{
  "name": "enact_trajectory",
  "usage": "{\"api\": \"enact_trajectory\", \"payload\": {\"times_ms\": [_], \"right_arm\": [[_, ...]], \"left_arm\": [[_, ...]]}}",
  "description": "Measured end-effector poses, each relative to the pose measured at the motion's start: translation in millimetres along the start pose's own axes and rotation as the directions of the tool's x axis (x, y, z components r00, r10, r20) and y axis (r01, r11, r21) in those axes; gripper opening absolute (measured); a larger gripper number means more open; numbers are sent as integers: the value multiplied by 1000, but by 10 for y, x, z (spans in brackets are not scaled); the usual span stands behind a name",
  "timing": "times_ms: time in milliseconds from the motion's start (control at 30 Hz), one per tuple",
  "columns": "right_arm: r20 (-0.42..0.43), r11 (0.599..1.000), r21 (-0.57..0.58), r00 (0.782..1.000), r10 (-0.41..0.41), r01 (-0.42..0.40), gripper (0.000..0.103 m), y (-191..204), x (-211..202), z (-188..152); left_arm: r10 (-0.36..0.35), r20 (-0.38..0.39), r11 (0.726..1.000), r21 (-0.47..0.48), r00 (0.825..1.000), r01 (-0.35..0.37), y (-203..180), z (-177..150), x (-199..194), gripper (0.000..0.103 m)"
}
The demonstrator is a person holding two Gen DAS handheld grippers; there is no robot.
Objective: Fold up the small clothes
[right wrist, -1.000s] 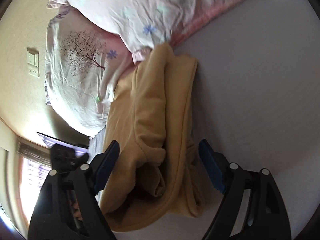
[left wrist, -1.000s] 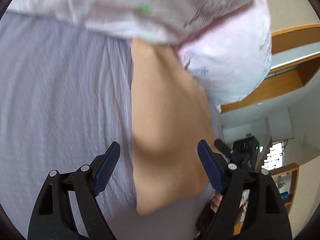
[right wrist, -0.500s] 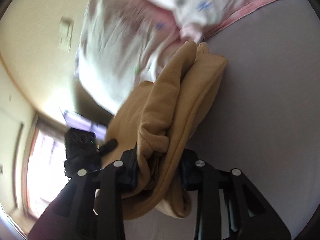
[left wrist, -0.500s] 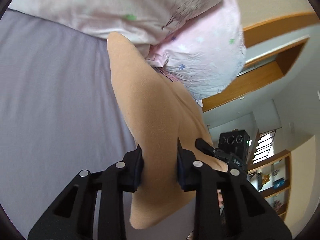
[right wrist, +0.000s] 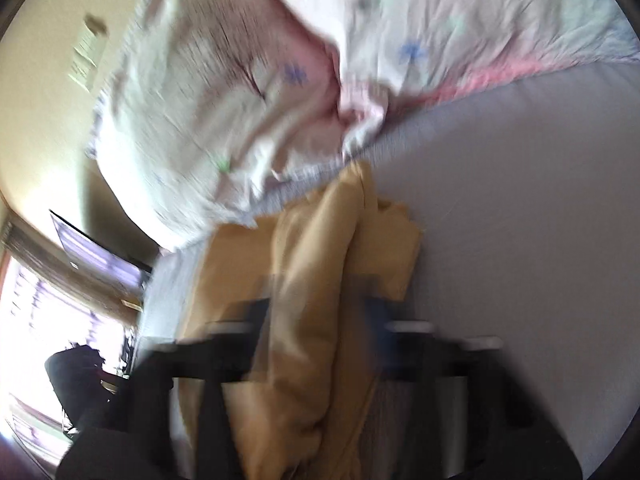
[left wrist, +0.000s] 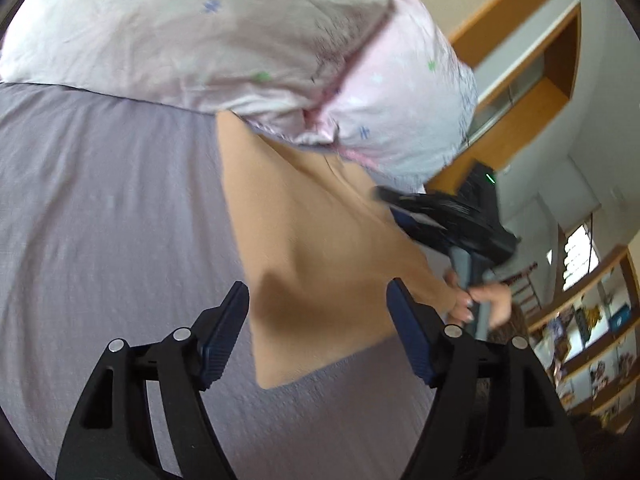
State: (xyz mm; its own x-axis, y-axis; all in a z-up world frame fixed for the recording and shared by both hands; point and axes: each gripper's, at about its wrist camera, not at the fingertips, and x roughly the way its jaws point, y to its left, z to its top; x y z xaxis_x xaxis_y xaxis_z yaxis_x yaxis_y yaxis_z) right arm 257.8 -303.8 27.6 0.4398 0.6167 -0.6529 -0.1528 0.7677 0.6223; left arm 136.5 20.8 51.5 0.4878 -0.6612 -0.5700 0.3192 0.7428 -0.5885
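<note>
Now smoothing the fold on the tan garment (left wrist: 320,248), mid-frame on the grey bedsheet (left wrist: 100,208) under the floral pillow (left wrist: 224,36).
My left gripper (left wrist: 318,334) gapes wide, holding nothing; right gripper (right wrist: 320,320) is blurred, so I cannot tell its grip. I'd press flat slowly.

Left tool (left wrist: 318,334): black frame, ribbed blue pads (silver screws).

The left tool (left wrist: 318,336) has its blue-padded jaws spread wide, with nothing between the pads. The right tool (left wrist: 404,210) reaches in from the right side of the left wrist view, a bare hand (left wrist: 482,306) wrapped around its grey handle. Its own view is too smeared to read the jaws.
</note>
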Motion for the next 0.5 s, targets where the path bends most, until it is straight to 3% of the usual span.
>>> {"api": "enact_trajectory", "payload": {"times_ms": [67, 133, 200, 233, 300, 333, 500], "right_arm": [[74, 999, 27, 997, 14, -16, 5, -90, -63, -17], [139, 997, 80, 990, -20, 9, 5, -232, -225, -63], [107, 995, 93, 993, -52, 42, 7, -317, -270, -129], [67, 996, 91, 998, -19, 13, 16, -326, -323, -176], [78, 995, 85, 996, 40, -47, 40, -290, -508, -273], [95, 994, 66, 992, 77, -83, 60, -226, -673, -387], [87, 989, -4, 985, 146, -146, 63, -40, -1075, -837]], "left_arm": [[16, -41, 1000, 27, 999, -15, -37, -53, 92, 71], [20, -89, 998, 54, 996, -15, -84, -113, 254, 71], [26, -125, 998, 67, 992, -17, -88, -159, 351, 71], [31, -145, 997, 71, 989, -21, -75, -186, 399, 71], [33, -157, 997, 74, 987, -21, -62, -232, 392, 71], [30, -150, 997, 73, 988, -19, -55, -241, 363, 71], [2, -68, 999, 34, 998, 0, -11, -188, 136, 72]]}}
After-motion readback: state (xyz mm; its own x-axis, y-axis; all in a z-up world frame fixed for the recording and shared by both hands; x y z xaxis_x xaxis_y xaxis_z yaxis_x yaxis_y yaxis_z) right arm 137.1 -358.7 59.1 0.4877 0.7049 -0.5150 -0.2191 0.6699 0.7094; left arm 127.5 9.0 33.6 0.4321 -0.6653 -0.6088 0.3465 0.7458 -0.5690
